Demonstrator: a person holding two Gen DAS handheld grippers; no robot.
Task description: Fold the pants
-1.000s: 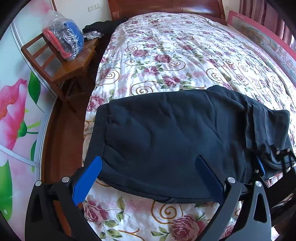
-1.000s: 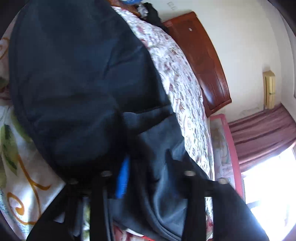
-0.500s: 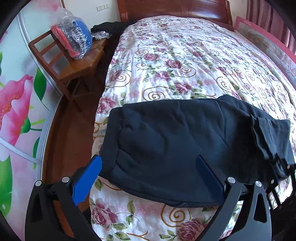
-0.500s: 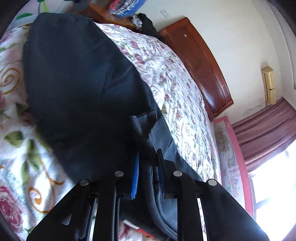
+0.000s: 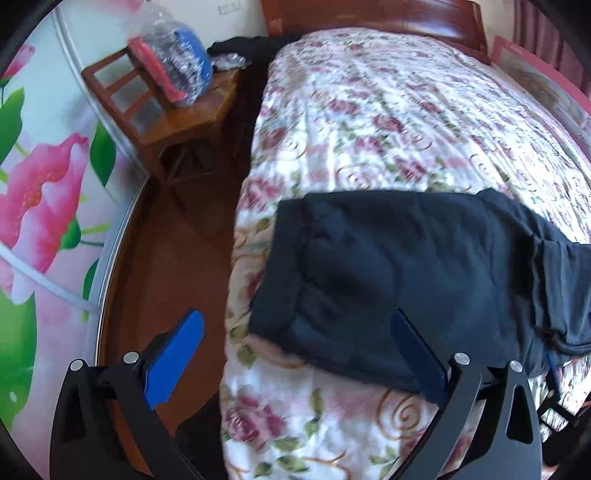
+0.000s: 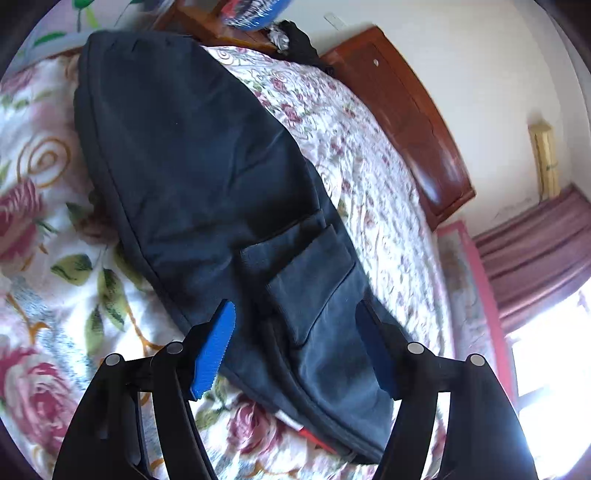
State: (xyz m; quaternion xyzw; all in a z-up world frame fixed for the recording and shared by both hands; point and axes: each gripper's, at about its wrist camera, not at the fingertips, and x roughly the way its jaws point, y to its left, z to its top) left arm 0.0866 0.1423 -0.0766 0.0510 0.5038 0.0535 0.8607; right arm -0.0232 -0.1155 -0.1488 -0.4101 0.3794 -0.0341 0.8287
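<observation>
Jaws: right gripper (image 6: 295, 343) has just been opening, blue pads apart over the pants' (image 6: 207, 177) pocket end, cloth between but unpressed; left gripper (image 5: 295, 354) wide apart, gripping nothing; pants: dark, folded, flat on the bed (image 5: 388, 122) near its foot edge, long axis lying across the bed, parallel to the headboard (image 5: 369, 18); cover: floral quilt; left of the bed: wooden chair (image 5: 162, 107) bearing a plastic-wrapped bundle (image 5: 173, 66), wooden floor (image 5: 166, 266); flower-printed panel (image 5: 40, 199) beyond.
</observation>
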